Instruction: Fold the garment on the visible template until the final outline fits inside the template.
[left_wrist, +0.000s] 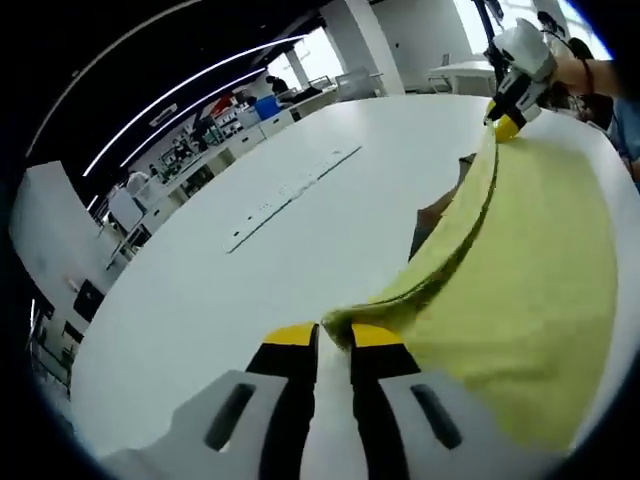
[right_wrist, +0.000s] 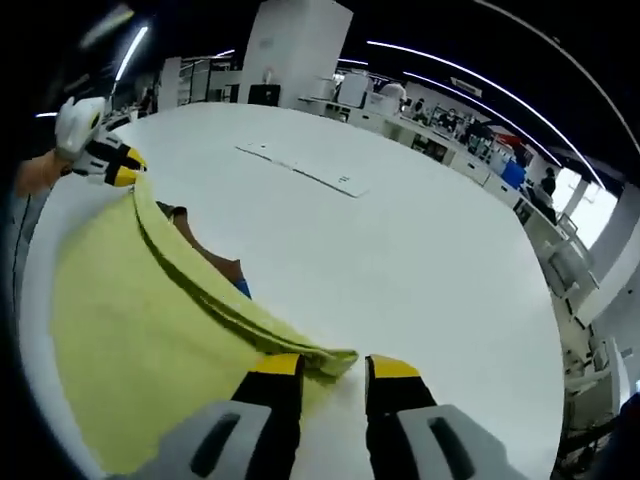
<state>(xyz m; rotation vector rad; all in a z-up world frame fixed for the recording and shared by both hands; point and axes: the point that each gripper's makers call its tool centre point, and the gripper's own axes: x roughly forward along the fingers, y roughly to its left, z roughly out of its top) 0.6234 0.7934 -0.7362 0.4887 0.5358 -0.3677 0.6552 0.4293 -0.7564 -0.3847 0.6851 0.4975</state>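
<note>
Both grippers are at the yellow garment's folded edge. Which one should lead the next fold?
Probably left. The left gripper has its jaws nearly closed on the garment corner. The right gripper has wider jaws, so its grip looks less certain.

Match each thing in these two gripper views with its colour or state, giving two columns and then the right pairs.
Things:
1. garment
2. table
3. fingertips of the left gripper
4. strip lying on the table

Colour or state:
A. white, broad and round-edged
B. yellow caps on black fingers
C. pale and flat, far from the cloth
D. yellow-green, its folded edge stretched between the two grippers

Pairs: 1-D, 2-A, 3-B, 4-C

The right gripper meets the garment at the other end of that folded edge.
</note>
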